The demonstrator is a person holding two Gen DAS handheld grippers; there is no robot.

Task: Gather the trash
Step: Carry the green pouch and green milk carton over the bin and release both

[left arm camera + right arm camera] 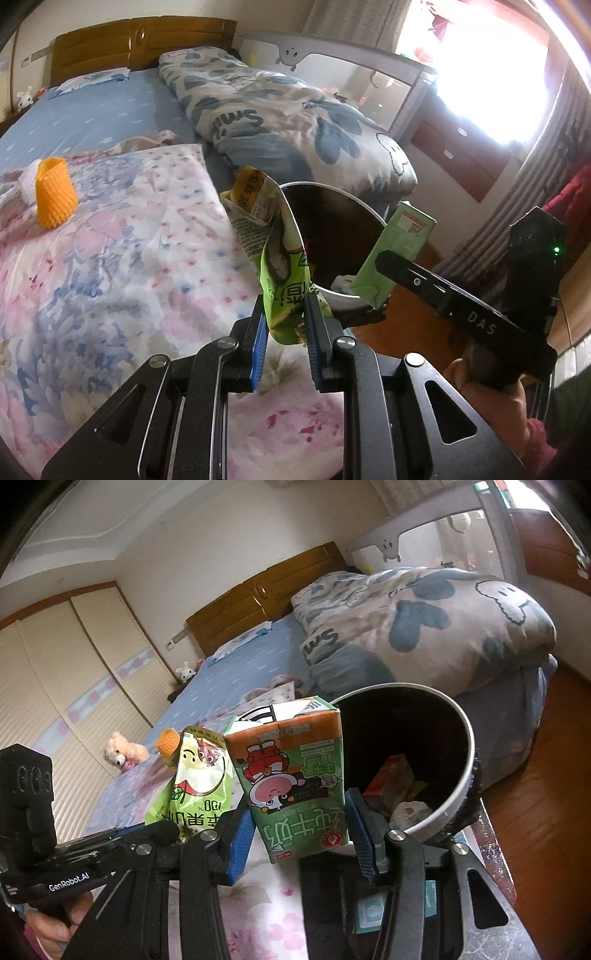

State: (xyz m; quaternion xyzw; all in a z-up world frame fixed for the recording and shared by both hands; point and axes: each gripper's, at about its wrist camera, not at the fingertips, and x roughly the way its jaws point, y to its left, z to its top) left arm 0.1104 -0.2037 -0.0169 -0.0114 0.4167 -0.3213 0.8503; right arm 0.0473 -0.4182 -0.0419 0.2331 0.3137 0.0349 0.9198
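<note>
My left gripper [286, 325] is shut on a crumpled green and yellow snack pouch [275, 254], held up at the rim of the white trash bin [343, 295]. The same pouch [195, 779] shows at the left of the right wrist view. My right gripper [299, 834] is shut on an upside-down green and orange milk carton [295, 775], just left of the bin [458, 786]. In the left wrist view the carton [395, 254] hangs over the bin's right rim. The bin has a dark inside with several pieces of trash at the bottom.
A bed with a floral pink and blue quilt [129, 258] lies below both grippers. An orange knitted cup [54, 192] stands on it at the left. A folded cloud-print duvet [295, 125] lies behind the bin. Wooden floor [546, 812] is to the right. A teddy bear [122, 753] sits by the wardrobe.
</note>
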